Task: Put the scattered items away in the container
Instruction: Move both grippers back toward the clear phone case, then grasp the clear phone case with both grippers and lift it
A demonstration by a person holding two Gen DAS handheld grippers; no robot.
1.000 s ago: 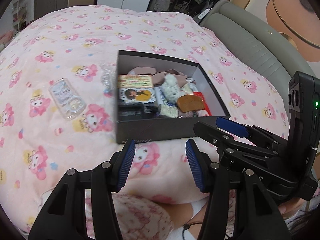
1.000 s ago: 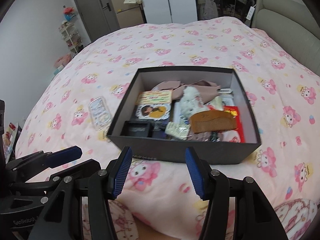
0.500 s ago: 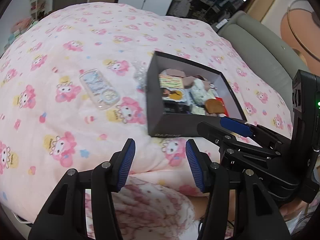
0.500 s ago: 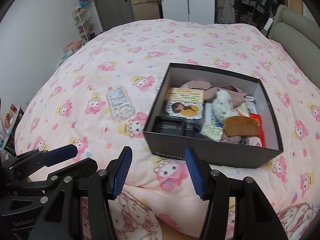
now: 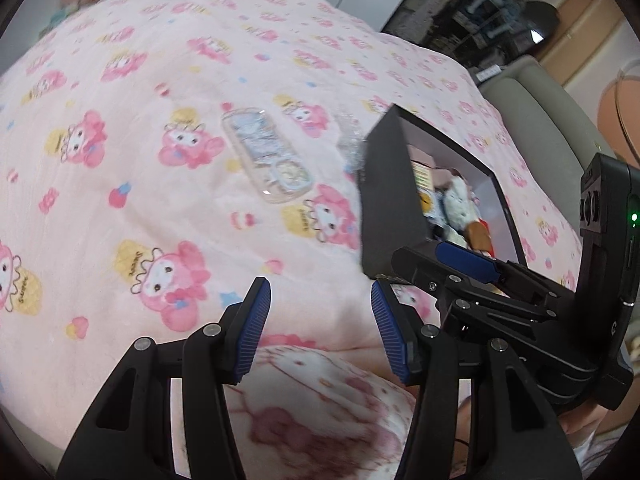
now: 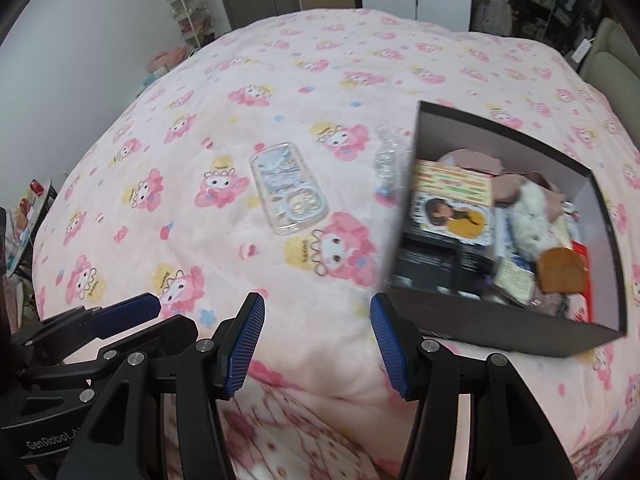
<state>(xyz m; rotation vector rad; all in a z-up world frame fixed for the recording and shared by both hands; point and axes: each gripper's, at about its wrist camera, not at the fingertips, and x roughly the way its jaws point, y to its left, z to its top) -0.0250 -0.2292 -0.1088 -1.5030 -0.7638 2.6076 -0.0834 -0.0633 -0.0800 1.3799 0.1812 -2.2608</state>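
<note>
My left gripper [image 5: 320, 320] and right gripper [image 6: 317, 330] hang spread and empty over the fluffy pink blanket [image 6: 180, 152]. A glossy clear phone case [image 6: 287, 188], rounded and oblong, lies ahead, beside crinkled plastic [image 6: 388, 160] against the matte black box [image 6: 480, 324].

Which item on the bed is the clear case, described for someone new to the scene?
On the pink cartoon-print bedspread, look left of the open dark cardboard box. The flat, clear plastic rounded-rectangle case lies alone there; the crumpled clear wrapper against the box is shapeless by contrast.
</note>
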